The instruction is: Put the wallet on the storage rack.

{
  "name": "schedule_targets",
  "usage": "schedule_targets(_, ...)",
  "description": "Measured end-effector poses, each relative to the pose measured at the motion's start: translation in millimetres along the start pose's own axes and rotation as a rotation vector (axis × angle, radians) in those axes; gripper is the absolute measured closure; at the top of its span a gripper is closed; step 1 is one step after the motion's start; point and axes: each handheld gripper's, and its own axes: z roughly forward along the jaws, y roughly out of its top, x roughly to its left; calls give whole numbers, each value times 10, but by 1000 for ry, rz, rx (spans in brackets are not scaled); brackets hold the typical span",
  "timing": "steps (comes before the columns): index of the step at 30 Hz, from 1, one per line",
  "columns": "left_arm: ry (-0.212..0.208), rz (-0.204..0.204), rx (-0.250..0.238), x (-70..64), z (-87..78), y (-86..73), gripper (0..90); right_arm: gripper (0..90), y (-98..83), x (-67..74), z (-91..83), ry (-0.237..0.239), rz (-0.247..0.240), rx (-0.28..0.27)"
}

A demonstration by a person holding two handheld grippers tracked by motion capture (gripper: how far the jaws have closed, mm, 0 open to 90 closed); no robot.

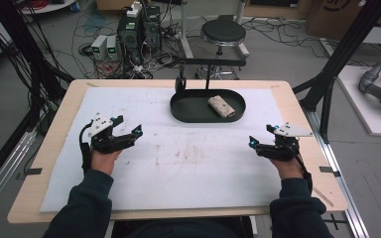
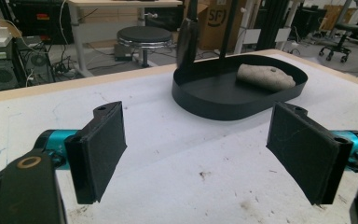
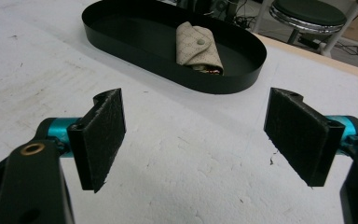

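Observation:
A black oval tray [image 1: 183,110] sits at the far middle of the white mat. Inside it, toward its right end, lies a rolled beige fabric pouch [image 1: 222,106] with a snap button. My left gripper [image 1: 127,125] rests on the mat at the left, open and holding nothing. On the right my right gripper [image 1: 261,135] stands open too, its jaws bare. The left gripper view has the tray [image 2: 223,109] and pouch [image 2: 265,77] beyond the wide-apart pads [image 2: 105,149]. Past the right gripper [image 3: 198,135], the tray [image 3: 168,58] holds the pouch [image 3: 198,49].
The white foam mat [image 1: 178,163] covers most of the wooden table [image 1: 59,129]. A black T-shaped stand [image 1: 208,69] rises just behind the tray. On the floor beyond are a round stool [image 1: 223,32], computer boxes [image 1: 139,29] and cables. Black frame posts [image 1: 337,54] flank the right side.

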Motion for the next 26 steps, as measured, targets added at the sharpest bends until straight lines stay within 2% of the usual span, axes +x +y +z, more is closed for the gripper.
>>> schedule_targets(7, -3, 6, 0, -8, -2, 3, 192, 211, 5, 28, -14, -2, -1, 2)
schedule_targets(26, -6, 3, 3, -9, 11, -4, 192, 211, -32, -14, 23, -7, -1, 15)
